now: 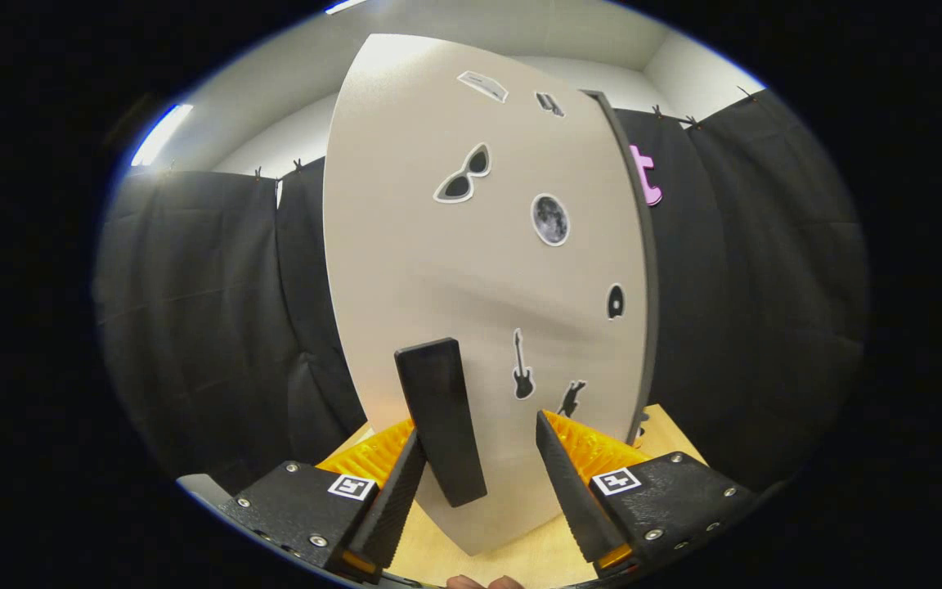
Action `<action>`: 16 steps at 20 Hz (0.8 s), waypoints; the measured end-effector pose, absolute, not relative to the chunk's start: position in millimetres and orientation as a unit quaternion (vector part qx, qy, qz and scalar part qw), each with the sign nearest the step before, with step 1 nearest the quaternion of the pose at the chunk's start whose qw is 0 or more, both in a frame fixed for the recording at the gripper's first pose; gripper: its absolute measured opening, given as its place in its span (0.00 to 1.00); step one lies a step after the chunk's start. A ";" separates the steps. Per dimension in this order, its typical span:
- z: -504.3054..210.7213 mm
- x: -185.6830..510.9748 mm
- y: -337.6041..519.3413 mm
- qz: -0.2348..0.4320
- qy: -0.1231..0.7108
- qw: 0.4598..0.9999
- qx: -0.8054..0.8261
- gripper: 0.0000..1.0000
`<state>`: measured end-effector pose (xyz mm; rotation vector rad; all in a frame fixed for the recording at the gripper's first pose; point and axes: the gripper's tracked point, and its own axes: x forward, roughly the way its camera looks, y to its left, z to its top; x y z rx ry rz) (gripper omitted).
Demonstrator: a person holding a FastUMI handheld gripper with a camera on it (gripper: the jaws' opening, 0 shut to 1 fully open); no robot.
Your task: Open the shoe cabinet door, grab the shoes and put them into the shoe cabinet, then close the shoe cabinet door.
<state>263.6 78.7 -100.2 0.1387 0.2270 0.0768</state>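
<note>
Fingers (481,483) stand apart, straddling the dark door handle (440,421) without pressing it. Shoe cabinet door (479,278), stickered, fills the space just ahead, standing on the wooden worktop (512,560). Judged status: opening step at hand; whether the door is shut cannot be told, and shoe loading and closing remain.

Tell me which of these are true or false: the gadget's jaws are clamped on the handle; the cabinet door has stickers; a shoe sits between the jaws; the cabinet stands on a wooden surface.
1. The gripper is clamped on the black handle. False: its jaws stand open, the handle between them, nearer the left one.
2. The cabinet door has stickers. True: sunglasses, a moon, a guitar.
3. A shoe sits between the jaws. False: the handle does.
4. The cabinet stands on a wooden surface. True.
</note>
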 end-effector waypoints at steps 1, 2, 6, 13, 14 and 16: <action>-97.9 272.7 87.6 0.038 0.111 0.991 0.069 0.82; -96.2 281.7 94.5 0.036 0.110 0.991 0.067 0.82; -99.3 311.6 113.1 0.043 0.112 0.990 0.072 0.81; -100.3 365.2 137.4 0.036 0.105 0.991 0.071 0.83; -99.2 371.5 138.8 0.031 0.100 0.992 0.070 0.83; -98.4 384.6 141.8 0.021 0.095 0.993 0.071 0.83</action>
